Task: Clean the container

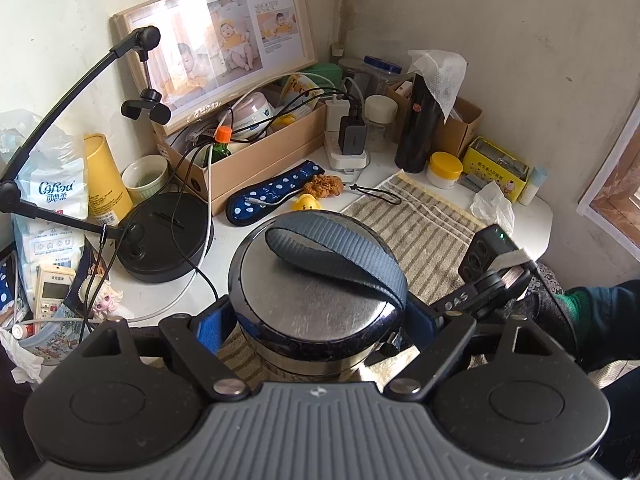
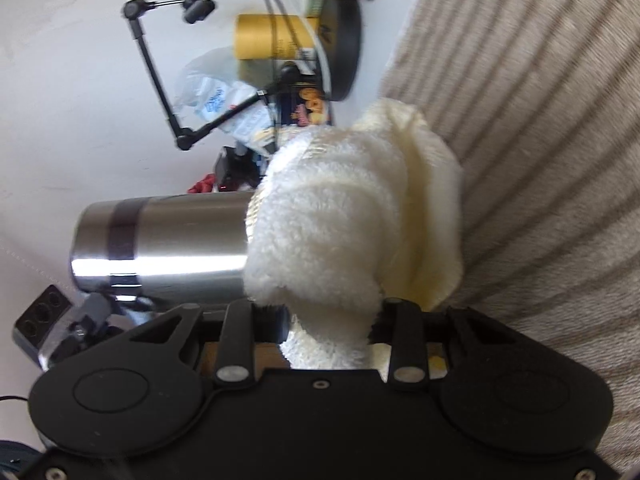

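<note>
A stainless steel thermos with a black-rimmed lid and a grey strap handle stands upright on a striped towel. My left gripper is shut on the thermos just below its lid, seen from above. In the right wrist view the thermos body appears sideways. My right gripper is shut on a fluffy white cloth, which is pressed against the lower part of the thermos. The cloth hides my right fingertips.
The white table is cluttered: a black lamp base, yellow tube, cardboard box with cables, blue dotted case, black flask, yellow tin, jars and tissue. A framed photo leans on the wall.
</note>
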The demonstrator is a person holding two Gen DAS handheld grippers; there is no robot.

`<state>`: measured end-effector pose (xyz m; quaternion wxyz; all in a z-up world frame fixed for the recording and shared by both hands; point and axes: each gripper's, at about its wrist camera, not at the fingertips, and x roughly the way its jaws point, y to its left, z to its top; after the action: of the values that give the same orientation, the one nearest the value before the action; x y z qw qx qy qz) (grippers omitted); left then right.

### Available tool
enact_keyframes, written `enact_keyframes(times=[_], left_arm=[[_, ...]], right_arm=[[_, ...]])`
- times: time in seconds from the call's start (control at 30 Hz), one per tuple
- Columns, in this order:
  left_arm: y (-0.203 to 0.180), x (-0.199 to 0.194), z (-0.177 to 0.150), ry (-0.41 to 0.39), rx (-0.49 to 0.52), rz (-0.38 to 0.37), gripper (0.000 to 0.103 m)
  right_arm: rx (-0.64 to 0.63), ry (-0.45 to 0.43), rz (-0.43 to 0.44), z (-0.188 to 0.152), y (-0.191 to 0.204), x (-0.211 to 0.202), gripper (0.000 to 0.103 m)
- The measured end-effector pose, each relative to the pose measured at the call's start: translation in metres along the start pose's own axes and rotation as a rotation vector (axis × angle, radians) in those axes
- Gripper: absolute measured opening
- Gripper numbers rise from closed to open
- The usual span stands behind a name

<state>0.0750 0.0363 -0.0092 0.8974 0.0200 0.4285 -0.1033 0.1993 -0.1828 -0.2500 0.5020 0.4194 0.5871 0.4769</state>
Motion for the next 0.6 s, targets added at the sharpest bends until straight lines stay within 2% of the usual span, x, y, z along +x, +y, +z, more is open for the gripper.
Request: enact_keyframes(times=[0.6], left_arm=[[0.005,0.0,-0.001,-0.014,0.03,-0.034,0.087]], right_arm=[[-0.26,0.014,0.062,0.016,0.086,-0.021,0.032]])
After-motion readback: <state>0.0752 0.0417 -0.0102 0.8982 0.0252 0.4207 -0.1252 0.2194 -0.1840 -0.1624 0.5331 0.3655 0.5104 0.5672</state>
